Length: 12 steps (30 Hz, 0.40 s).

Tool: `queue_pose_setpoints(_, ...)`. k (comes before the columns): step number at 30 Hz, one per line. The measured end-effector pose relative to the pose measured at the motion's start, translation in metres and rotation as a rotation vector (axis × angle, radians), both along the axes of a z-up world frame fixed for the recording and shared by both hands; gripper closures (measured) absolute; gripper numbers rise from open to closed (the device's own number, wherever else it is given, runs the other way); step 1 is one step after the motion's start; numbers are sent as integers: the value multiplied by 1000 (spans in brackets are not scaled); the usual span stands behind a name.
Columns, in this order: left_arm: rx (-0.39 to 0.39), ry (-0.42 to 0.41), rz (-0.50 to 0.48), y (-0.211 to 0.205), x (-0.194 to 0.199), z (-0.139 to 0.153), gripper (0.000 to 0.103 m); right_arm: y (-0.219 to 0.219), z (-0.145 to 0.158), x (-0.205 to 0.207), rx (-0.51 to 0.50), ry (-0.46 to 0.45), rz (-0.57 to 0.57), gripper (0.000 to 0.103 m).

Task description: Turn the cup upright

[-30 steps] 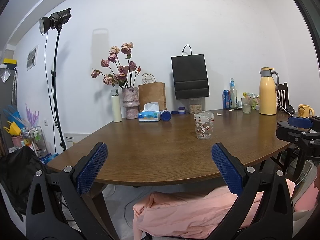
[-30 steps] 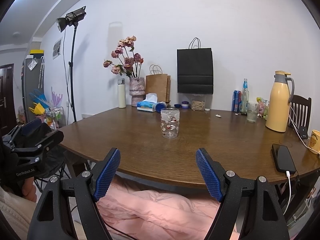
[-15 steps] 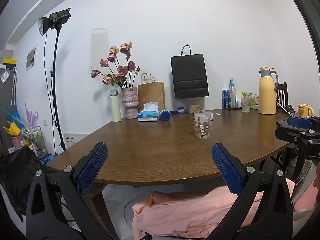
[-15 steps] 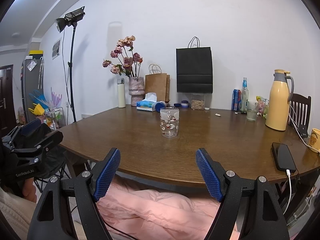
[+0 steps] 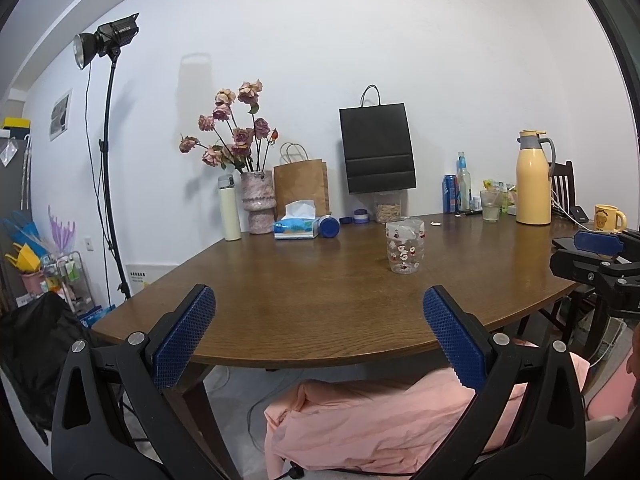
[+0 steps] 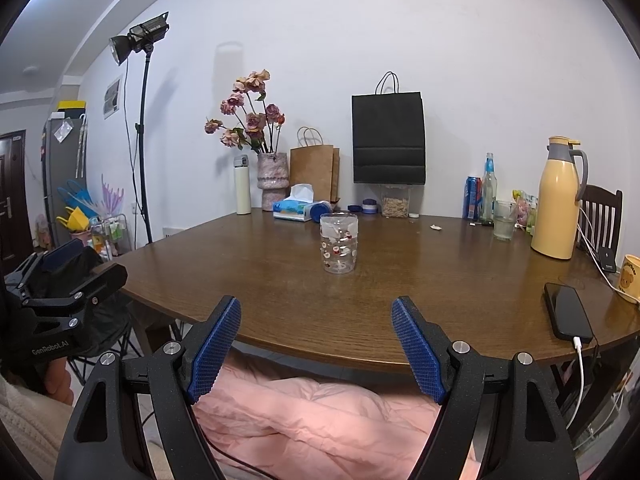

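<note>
A clear glass cup point(image 5: 405, 245) with small red-and-white figures stands on the brown wooden table point(image 5: 304, 300), near its middle; I cannot tell which end is up. It also shows in the right wrist view point(image 6: 339, 243). My left gripper point(image 5: 318, 330) is open and empty, held before the table's near edge, well short of the cup. My right gripper point(image 6: 316, 340) is open and empty, also at the near edge, with the cup straight ahead. Each gripper shows at the edge of the other's view.
Along the far side stand a vase of flowers point(image 6: 273, 176), a white bottle point(image 6: 242, 185), a tissue box point(image 6: 293, 211), paper bags point(image 6: 388, 138), bottles and a yellow jug point(image 6: 557, 210). A phone point(image 6: 567, 311) on a cable and a yellow mug point(image 6: 630, 278) lie at right. A pink cloth lies below.
</note>
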<state>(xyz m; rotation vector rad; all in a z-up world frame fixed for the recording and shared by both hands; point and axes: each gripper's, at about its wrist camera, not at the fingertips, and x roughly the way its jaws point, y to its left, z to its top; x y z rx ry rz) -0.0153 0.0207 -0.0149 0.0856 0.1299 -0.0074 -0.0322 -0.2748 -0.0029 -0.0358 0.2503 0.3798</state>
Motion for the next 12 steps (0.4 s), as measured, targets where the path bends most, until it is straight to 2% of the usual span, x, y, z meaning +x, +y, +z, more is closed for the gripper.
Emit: queue_pose_setpoints(12, 2, 2, -13, 3, -1, 2, 0, 1, -3, 2, 3, 9, 2, 20)
